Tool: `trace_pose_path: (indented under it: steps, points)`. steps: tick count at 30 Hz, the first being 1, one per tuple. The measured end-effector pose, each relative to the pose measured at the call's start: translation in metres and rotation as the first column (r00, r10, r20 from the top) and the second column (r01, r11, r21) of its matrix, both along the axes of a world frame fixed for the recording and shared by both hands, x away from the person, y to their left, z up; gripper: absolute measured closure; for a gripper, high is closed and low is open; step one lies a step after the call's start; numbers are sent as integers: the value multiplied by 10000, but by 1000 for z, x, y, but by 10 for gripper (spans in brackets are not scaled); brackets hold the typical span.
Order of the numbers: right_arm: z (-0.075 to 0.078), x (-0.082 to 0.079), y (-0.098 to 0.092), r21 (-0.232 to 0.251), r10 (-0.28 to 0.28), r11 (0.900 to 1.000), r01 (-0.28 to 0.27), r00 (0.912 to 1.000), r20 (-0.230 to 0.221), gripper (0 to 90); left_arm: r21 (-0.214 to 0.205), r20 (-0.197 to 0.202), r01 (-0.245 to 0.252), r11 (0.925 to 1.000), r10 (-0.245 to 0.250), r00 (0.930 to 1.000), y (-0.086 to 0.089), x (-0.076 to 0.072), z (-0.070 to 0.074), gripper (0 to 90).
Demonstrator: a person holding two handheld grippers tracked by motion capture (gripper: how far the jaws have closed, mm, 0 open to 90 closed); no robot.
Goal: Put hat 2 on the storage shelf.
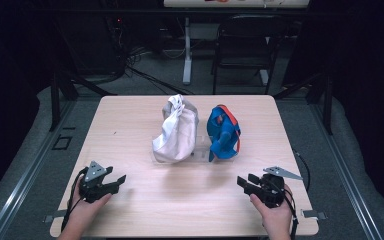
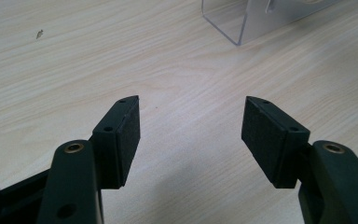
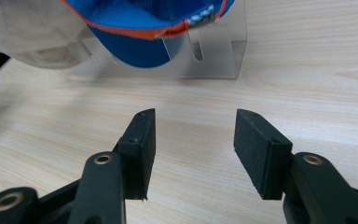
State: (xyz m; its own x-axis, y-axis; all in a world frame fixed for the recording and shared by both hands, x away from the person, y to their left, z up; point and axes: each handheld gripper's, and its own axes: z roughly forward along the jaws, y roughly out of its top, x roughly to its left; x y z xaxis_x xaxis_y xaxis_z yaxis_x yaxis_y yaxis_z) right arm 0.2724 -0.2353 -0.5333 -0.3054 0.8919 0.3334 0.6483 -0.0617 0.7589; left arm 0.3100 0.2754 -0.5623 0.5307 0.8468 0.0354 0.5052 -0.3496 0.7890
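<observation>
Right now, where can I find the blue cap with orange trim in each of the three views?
High view: the blue cap stands right of centre on the table, beside the white cap.
Left gripper view: not in it; a corner of the clear stand is at the top.
Right gripper view: top, left of centre, on the clear stand.
Shared landmark: the clear stand under the caps.

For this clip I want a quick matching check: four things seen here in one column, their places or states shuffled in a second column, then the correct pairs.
Things:
1. white cap
2. blue cap
3. left gripper
4. right gripper

Places or states:
A. open, near the table's front right edge
B. on the clear stand, right of the other cap
C. open, near the table's front left edge
D. on the stand's left side

Pairs: 1-D, 2-B, 3-C, 4-A
</observation>
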Motion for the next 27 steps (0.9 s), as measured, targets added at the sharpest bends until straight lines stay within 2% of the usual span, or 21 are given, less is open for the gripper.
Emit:
trace_pose_path:
  steps: [5, 11, 20, 27]
  points:
    - [-10, 3, 10, -432, 225, 9988, -222, 9997, 80, 500, -44, 64, 66, 10000, -66, 10000, 0, 0, -1, 380]
    - [-18, 4, 19, -751, 453, 9961, -463, 9989, -140, 476, -83, -164, -22, 10000, 21, 9999, 1, 1, -3, 390]
    - [-22, 5, 22, -807, 441, 9957, -463, 9986, -289, 468, -293, -274, -61, 9996, 53, 9996, 0, 1, -6, 400]
    - [-23, 6, 21, -799, 349, 9961, -370, 9990, -277, 467, -272, -276, 14, 9996, -21, 9996, -1, 1, -6, 406]
